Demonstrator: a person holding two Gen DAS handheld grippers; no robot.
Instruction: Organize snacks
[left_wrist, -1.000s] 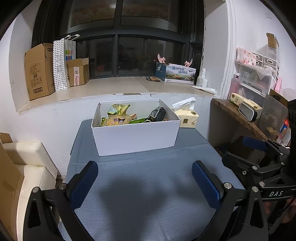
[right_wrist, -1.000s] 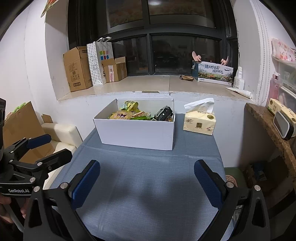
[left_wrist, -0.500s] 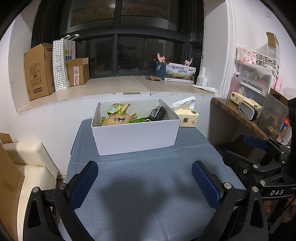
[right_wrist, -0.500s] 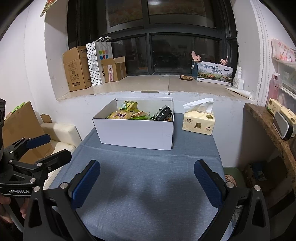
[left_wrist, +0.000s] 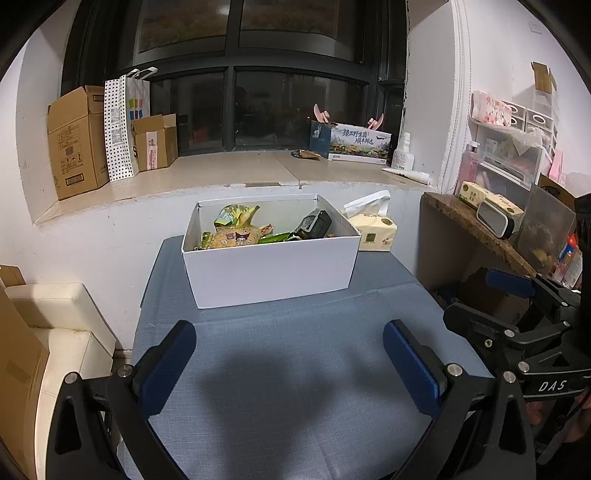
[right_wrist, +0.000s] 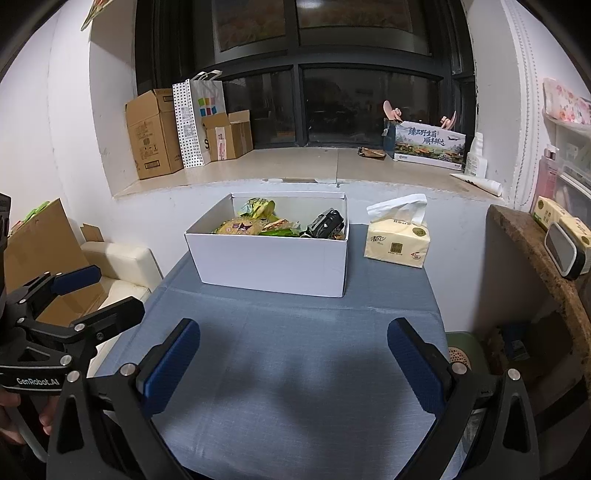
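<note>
a yellow tissue pack (right_wrist: 398, 242) sits ahead and right of the tongs; cardboard boxes (right_wrist: 155, 133) and a dotted paper bag (right_wrist: 192, 122) stand far ahead-left on the sill.

Blue-clothed table (left_wrist: 295, 369): white box (left_wrist: 269, 273), tissue pack (left_wrist: 375, 230)

White box (left_wrist: 269, 273), blue-grey tablecloth (left_wrist: 295, 369), yellow tissue pack (right_wrist: 397, 245), polka-dotted white bag (left_wrist: 120, 125)

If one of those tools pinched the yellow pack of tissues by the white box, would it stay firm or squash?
The tissue pack would probably squash: its wrapper looks like soft plastic film with rounded corners. It is likely light for its size, so a push might slide it across the blue tablecloth. The loose tissue sticking out on top would likely flop or pull free if gripped alone.
</note>
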